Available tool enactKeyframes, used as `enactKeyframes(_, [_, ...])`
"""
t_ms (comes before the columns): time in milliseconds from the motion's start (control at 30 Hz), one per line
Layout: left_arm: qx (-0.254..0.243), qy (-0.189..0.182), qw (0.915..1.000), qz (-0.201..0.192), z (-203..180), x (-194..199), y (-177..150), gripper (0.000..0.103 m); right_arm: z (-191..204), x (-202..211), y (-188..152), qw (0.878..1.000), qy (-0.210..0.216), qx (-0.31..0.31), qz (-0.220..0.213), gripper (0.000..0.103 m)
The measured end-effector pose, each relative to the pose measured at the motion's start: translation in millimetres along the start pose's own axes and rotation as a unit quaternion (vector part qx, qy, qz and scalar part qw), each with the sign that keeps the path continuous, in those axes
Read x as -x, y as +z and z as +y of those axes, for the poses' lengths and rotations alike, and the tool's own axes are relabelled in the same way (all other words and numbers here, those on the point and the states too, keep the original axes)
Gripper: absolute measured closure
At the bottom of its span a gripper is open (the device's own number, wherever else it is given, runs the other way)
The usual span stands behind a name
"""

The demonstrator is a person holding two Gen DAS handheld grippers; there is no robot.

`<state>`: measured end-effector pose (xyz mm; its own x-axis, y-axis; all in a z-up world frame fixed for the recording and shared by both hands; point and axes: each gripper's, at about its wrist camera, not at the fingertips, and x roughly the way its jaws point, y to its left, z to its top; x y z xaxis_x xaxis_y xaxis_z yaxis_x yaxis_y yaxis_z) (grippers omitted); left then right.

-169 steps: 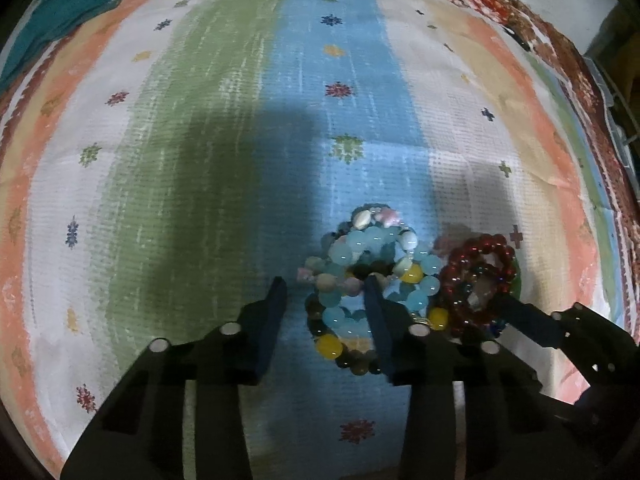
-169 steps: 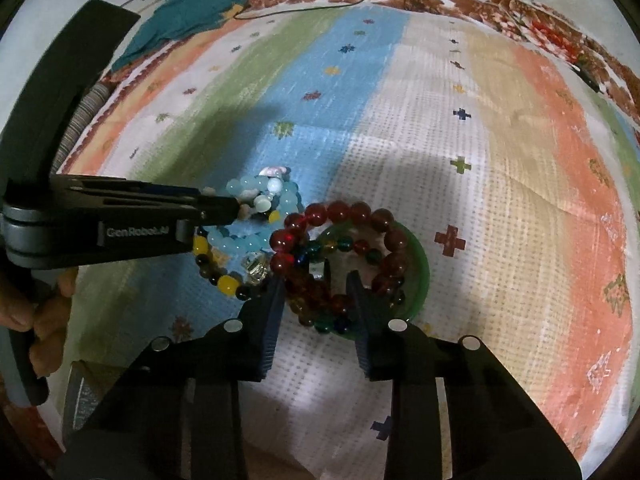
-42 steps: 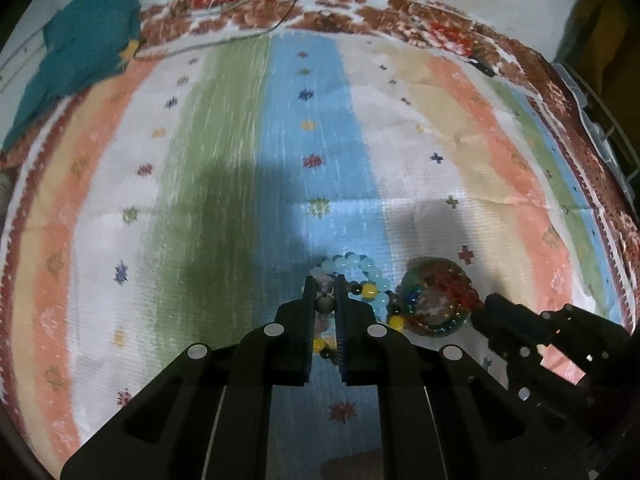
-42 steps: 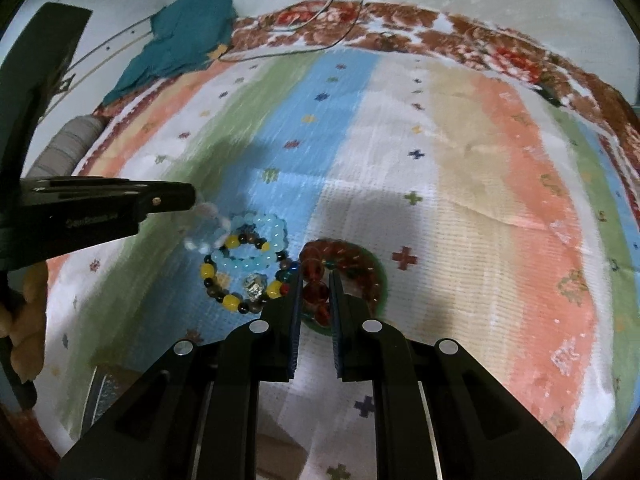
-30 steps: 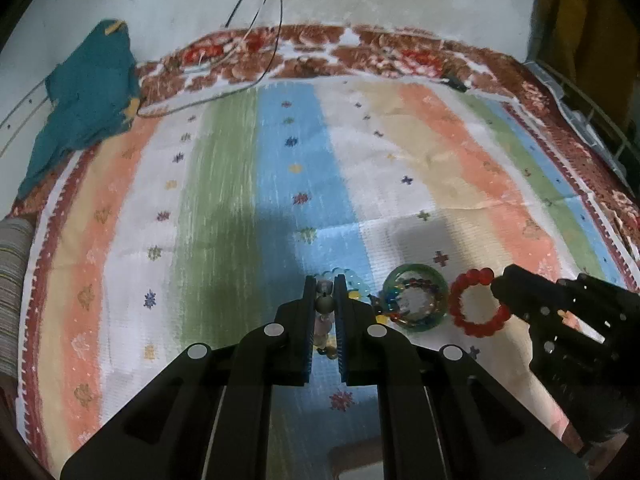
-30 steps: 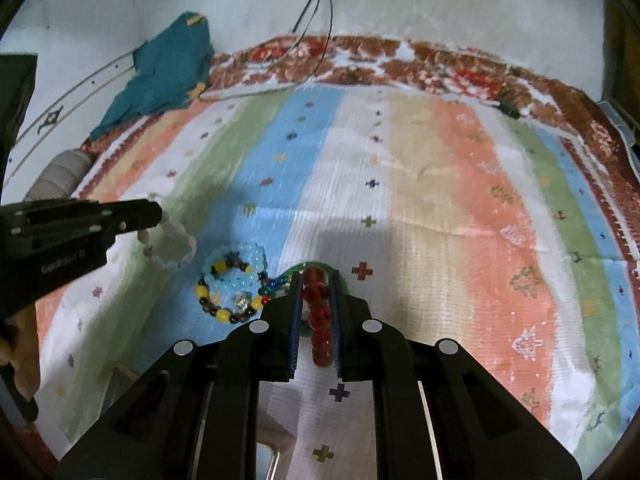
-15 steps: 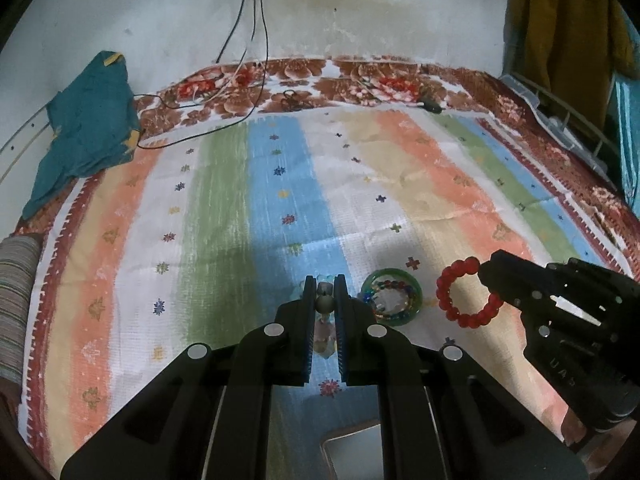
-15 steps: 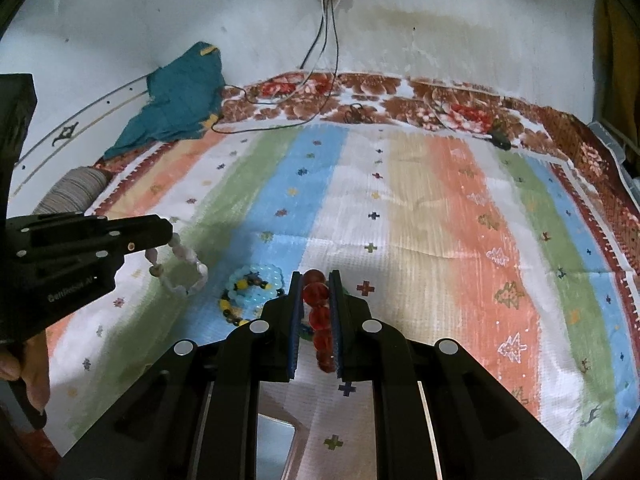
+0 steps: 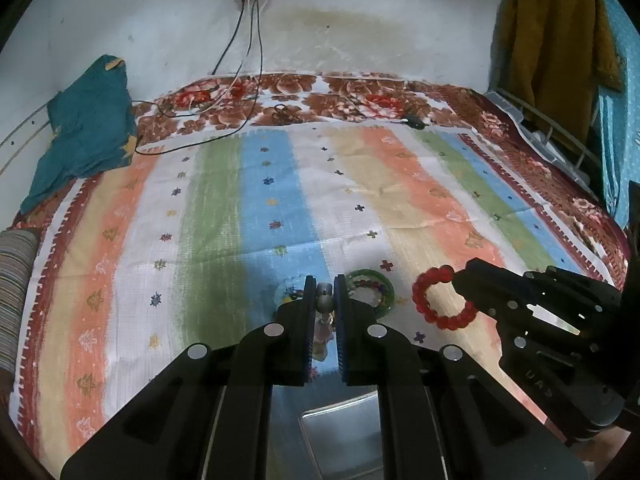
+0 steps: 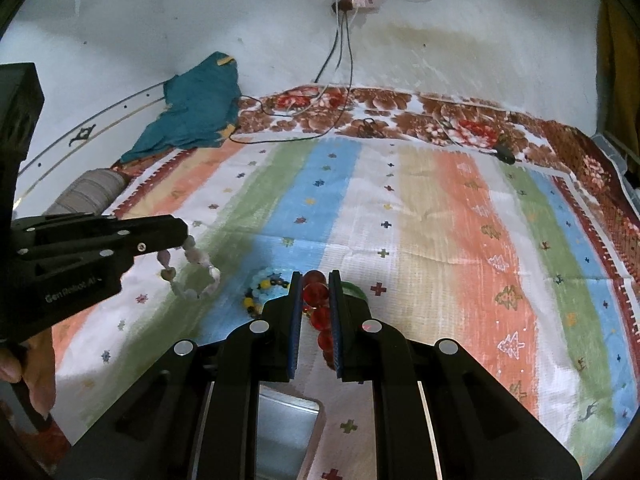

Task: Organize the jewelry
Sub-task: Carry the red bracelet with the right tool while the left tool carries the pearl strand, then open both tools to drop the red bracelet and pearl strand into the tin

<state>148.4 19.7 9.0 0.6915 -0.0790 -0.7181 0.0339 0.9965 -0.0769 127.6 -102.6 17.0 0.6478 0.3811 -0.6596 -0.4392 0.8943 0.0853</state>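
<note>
My left gripper (image 9: 324,285) is shut on a pale pink bead bracelet (image 10: 191,271) and holds it hanging above the striped cloth. My right gripper (image 10: 315,278) is shut on a red bead bracelet (image 9: 439,300), also lifted; in the left wrist view it hangs at the right. On the cloth lie a green bangle with coloured beads inside (image 9: 370,286) and a light blue and yellow bead bracelet (image 10: 262,284), partly hidden behind the fingers.
A metal tray (image 9: 348,436) sits at the near edge below the grippers. A teal cloth (image 9: 84,128) lies at the back left. Cables (image 9: 248,60) run from a wall socket onto the bed. A striped bolster (image 10: 88,192) lies at the left edge.
Both grippers closed on their bracelets and lifted them up and back from the pile. The view has widened and the metal tray has come into view below.
</note>
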Motion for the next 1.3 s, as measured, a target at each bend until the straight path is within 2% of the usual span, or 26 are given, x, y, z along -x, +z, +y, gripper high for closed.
enactKeyframes(467, [0.002, -0.019, 0.9998, -0.006, -7, 25, -13, 0.095, 9, 19, -4, 1.0, 0.016, 0.003, -0.001, 0.089])
enactKeyframes(700, [0.005, -0.026, 0.9996, -0.005, -10, 43, -28, 0.095, 18, 31, -19, 1.0, 0.023, 0.008, 0.004, 0.089])
enactKeyframes(833, [-0.002, -0.018, 0.9998, -0.011, -14, 54, -36, 0.095, 25, 38, -26, 0.999, 0.031, 0.012, 0.005, 0.089])
enactKeyframes(933, [0.002, -0.028, 0.9996, -0.006, -15, 59, -42, 0.095, 29, 40, -33, 0.999, 0.036, 0.014, 0.011, 0.089])
enactKeyframes(1133, [0.0, -0.022, 0.9998, 0.0, -21, 63, -54, 0.094, 35, 42, -44, 0.998, 0.047, 0.014, 0.026, 0.089])
enactKeyframes(1200, [0.005, -0.022, 0.9997, 0.0, -19, 64, -55, 0.088, 34, 44, -46, 0.999, 0.04, 0.011, 0.025, 0.089])
enactKeyframes(1233, [0.008, -0.02, 0.9998, 0.001, -18, 64, -56, 0.079, 33, 45, -46, 0.999, 0.035, 0.01, 0.025, 0.086])
enactKeyframes(1300, [0.011, -0.014, 0.9998, 0.002, -16, 64, -56, 0.074, 27, 45, -46, 0.999, 0.027, 0.003, 0.024, 0.072])
